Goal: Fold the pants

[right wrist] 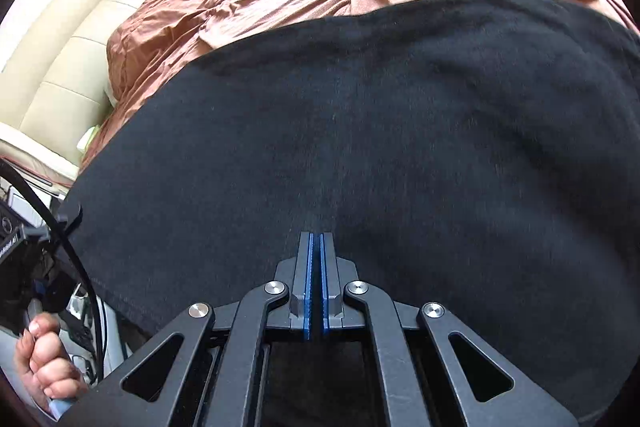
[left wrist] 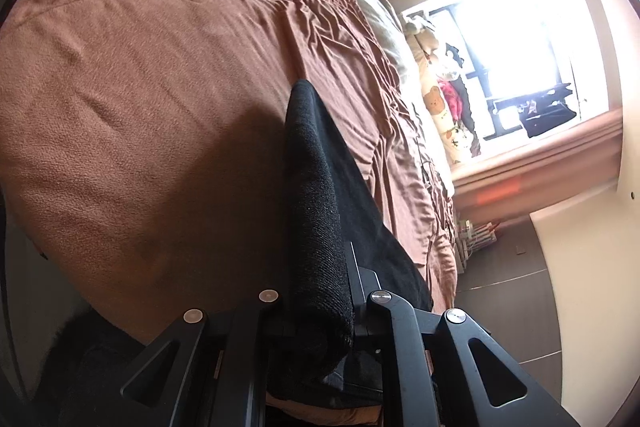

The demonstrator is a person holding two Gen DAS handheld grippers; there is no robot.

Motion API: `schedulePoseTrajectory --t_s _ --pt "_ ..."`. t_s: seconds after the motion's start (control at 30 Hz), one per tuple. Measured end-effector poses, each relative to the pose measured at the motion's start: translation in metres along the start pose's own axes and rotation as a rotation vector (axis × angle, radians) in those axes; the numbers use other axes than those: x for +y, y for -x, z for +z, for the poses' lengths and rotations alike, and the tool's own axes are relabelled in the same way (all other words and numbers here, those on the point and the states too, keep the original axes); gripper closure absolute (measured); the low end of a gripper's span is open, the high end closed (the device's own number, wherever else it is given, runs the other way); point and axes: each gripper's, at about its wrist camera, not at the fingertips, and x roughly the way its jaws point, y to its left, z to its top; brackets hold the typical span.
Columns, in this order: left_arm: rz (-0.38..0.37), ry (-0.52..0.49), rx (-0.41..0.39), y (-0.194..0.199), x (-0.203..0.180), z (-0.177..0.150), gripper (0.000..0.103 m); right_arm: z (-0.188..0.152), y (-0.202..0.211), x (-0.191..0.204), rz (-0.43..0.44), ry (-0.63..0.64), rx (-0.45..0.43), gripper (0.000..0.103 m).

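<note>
Pants pinched in my left gripper, running lengthwise ahead; closed, empty right gripper hovers over them.

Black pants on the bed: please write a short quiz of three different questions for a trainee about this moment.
1. True or false: the left gripper is clamped on a fold of the black pants.
2. What colour is the blanket under the pants?
   A. brown
   B. white
   C. green
3. Fill in: the right gripper's jaws are ____, with no cloth seen between them.

Key: 1 true; 2 A; 3 shut.
</note>
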Motion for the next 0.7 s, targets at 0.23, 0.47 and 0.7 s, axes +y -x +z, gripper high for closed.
schedulePoseTrajectory --t_s 0.23,0.47,0.7 --pt "-0.027 -0.087 0.001 0.002 -0.045 -0.008 0.089 -0.029 0.022 -0.017 0.056 -0.042 0.001 0.103" --pt "-0.048 -0.159 0.007 0.002 -0.080 -0.017 0.088 -0.039 0.067 -0.042 0.059 -0.063 -0.096 0.103" --pt "-0.075 -0.237 0.025 -0.005 -0.119 -0.033 0.089 -0.052 0.119 -0.076 0.090 -0.123 -0.192 0.101"
